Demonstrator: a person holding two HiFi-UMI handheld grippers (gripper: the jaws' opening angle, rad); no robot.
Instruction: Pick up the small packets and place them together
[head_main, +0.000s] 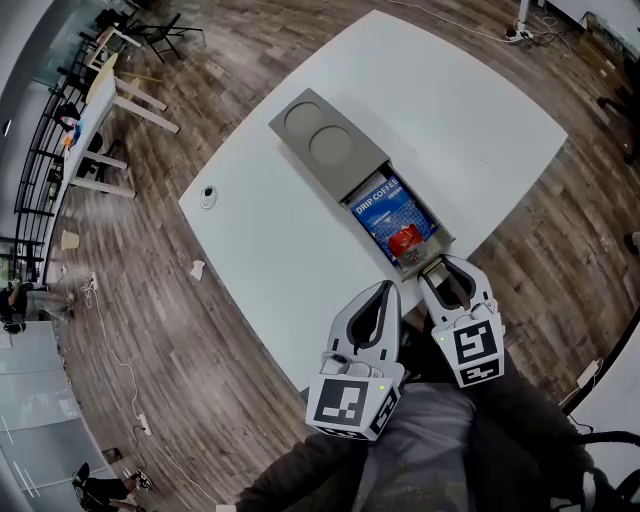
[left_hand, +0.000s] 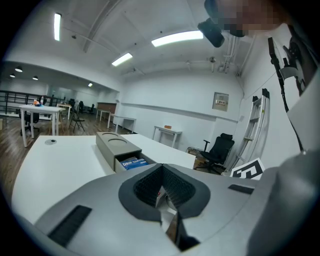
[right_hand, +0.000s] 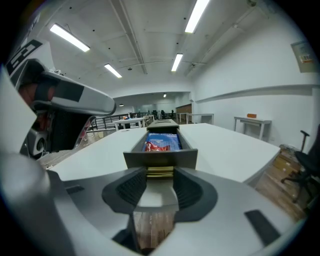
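Your white tabletop (head_main: 300, 250) carries two things. A grey box (head_main: 325, 140) with two round recesses in its lid lies across the middle. Its drawer (right_hand: 160, 158) is pulled out toward the near edge, with the front close to that edge. A small round object (head_main: 208, 196) sits by the left corner, well apart from the box.

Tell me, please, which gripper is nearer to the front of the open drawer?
The right. The right gripper is at the drawer front, jaws on its brass handle; the left gripper sits off to its left, shut.
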